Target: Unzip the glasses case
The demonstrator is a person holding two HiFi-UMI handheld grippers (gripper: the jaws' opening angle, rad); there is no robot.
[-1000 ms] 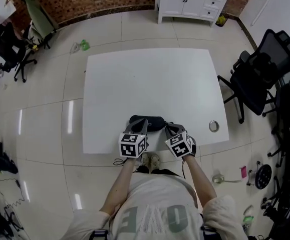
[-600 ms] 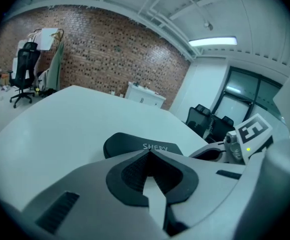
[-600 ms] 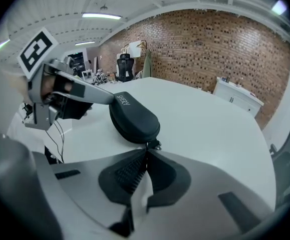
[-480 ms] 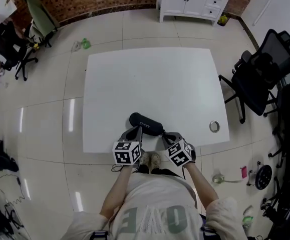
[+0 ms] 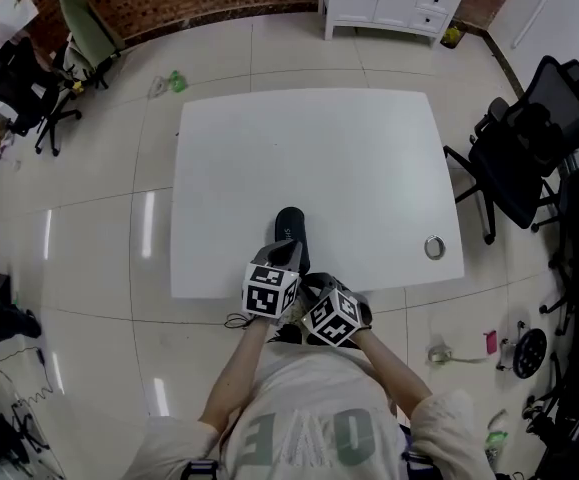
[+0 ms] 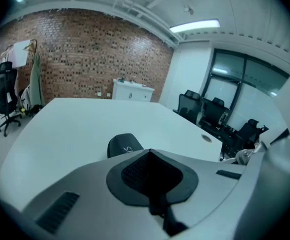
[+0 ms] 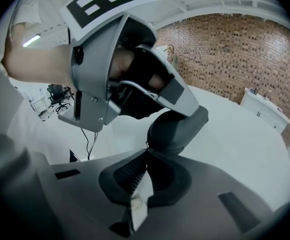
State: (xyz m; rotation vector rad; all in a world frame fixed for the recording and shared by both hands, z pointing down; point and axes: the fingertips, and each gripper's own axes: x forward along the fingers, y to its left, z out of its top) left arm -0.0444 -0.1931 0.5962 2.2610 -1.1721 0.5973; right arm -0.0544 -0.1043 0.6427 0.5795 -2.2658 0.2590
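We press our left gripper [image 5: 287, 258], jaws together, on the glasses case [image 5: 290, 230] at the table [image 5: 369, 168] edge; our right gripper [image 7: 146, 156] pinches its zip pull [image 7: 146, 145]

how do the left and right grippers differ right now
The left gripper reaches over the table edge, jaws fully together, the glasses case just beyond its tips. The right gripper sits nearer the person, tips seemingly pinching the case's near end, a pale sliver between its pads. Both point at the case.
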